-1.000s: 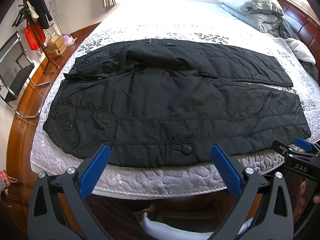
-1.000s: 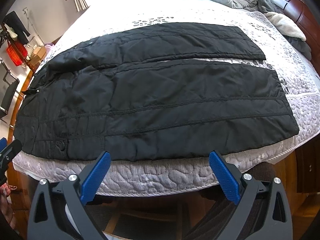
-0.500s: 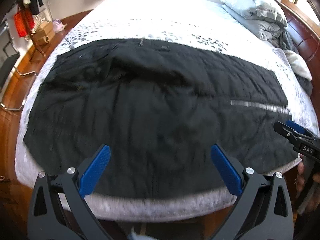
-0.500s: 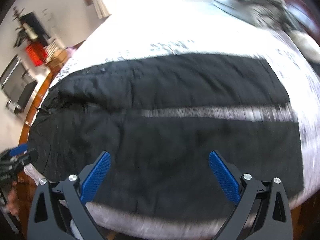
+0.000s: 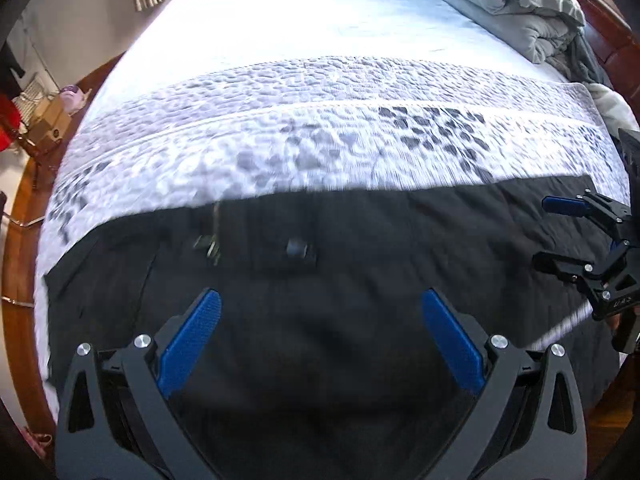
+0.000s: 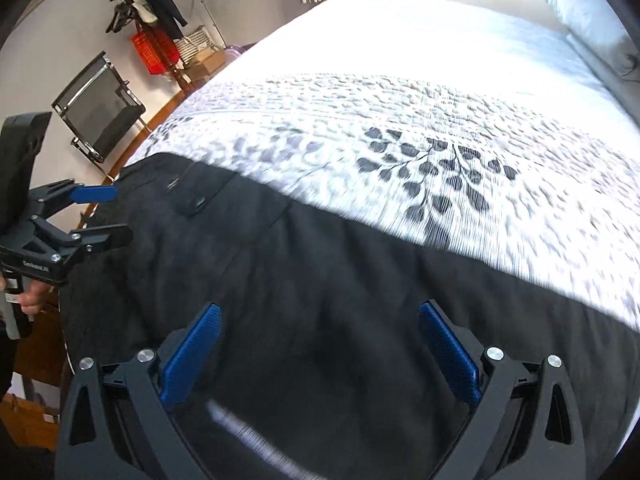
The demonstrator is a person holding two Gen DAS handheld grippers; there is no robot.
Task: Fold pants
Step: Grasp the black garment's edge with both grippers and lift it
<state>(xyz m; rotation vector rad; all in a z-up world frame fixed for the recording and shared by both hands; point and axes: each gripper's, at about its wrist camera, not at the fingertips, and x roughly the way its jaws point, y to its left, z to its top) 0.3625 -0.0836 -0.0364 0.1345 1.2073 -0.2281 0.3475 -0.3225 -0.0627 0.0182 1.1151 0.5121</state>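
Left wrist view: both claws [image 5: 320, 336] [image 6: 318, 346] spread wide, empty, over black pants [image 5: 340, 280].

bed [image 5: 280, 20]: big one with a wooden frame showing at the left edge, white sheet on the far part
quilted cover [image 5: 320, 136]: white with a grey leaf print, spread across the near half of the bed
pants [image 5: 320, 280]: black, lying flat along the bed's near edge, on top of the cover
folded duvet [image 5: 512, 4]: grey, piled at the far right corner
pillow [image 6: 580, 12]: pale, same far right corner
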